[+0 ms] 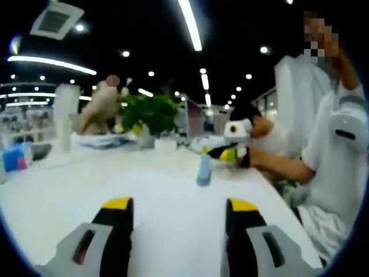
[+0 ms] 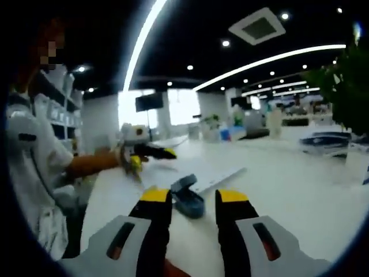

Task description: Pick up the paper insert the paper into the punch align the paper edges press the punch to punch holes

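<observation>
A small blue punch point(image 2: 188, 199) lies on the white table point(image 2: 288, 190), with a white sheet of paper point(image 2: 223, 175) running out of it to the right. My right gripper point(image 2: 193, 197) is open, its yellow-tipped jaws just short of the punch, one on each side. The left gripper point(image 2: 151, 152) shows farther off to the left, held in a person's hand. In the left gripper view, my left gripper point(image 1: 180, 206) is open over bare table point(image 1: 86, 184) with nothing between its jaws. The blue punch point(image 1: 204, 170) stands ahead, and the right gripper point(image 1: 233, 151) is just beyond it.
A person in a white shirt point(image 1: 337, 156) sits at the table's edge. A green plant in a pot point(image 1: 151, 115), a white cup point(image 1: 166, 144) and stacked items point(image 1: 101, 140) stand at the far side. A dark tray point(image 2: 328, 141) and a plant point(image 2: 349, 86) are at the right.
</observation>
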The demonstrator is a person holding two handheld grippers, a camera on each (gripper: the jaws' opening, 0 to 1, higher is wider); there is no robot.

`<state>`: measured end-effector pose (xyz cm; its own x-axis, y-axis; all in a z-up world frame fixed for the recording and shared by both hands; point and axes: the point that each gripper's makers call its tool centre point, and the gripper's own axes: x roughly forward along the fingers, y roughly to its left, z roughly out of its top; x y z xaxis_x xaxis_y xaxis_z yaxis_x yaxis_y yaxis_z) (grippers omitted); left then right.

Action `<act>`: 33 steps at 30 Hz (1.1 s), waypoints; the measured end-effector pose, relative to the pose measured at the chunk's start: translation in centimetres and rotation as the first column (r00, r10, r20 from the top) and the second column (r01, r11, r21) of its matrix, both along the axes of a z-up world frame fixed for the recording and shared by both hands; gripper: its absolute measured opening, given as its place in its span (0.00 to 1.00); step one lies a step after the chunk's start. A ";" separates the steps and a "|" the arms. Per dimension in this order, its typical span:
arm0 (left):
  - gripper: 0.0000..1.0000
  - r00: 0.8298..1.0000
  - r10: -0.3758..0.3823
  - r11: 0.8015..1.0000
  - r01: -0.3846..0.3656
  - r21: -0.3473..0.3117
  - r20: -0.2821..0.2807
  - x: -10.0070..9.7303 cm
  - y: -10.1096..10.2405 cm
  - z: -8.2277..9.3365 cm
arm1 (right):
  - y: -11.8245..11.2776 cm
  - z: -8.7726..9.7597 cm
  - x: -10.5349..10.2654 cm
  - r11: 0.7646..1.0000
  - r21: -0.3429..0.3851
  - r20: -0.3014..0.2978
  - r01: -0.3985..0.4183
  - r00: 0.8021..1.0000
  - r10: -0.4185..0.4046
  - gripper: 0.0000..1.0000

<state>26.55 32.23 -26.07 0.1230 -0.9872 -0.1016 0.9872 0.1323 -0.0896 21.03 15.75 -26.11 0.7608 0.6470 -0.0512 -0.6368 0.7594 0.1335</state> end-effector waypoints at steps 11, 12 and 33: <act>0.55 0.998 -0.041 0.999 0.042 -0.027 0.047 -1.2 -6.1 3.5 | -3.6 -0.9 0.8 0.946 -0.074 -0.012 0.314 0.949 -0.316 0.42; 0.56 0.994 -0.068 0.998 0.067 0.014 0.089 -1.5 -7.4 3.2 | -3.6 -1.0 0.8 0.946 -0.072 -0.023 0.317 0.947 -0.320 0.42; 0.54 0.961 -0.242 0.956 0.213 0.202 0.131 -3.8 -16.9 -2.6 | -5.5 -1.7 1.8 0.901 -0.125 -0.021 0.416 0.906 -0.422 0.48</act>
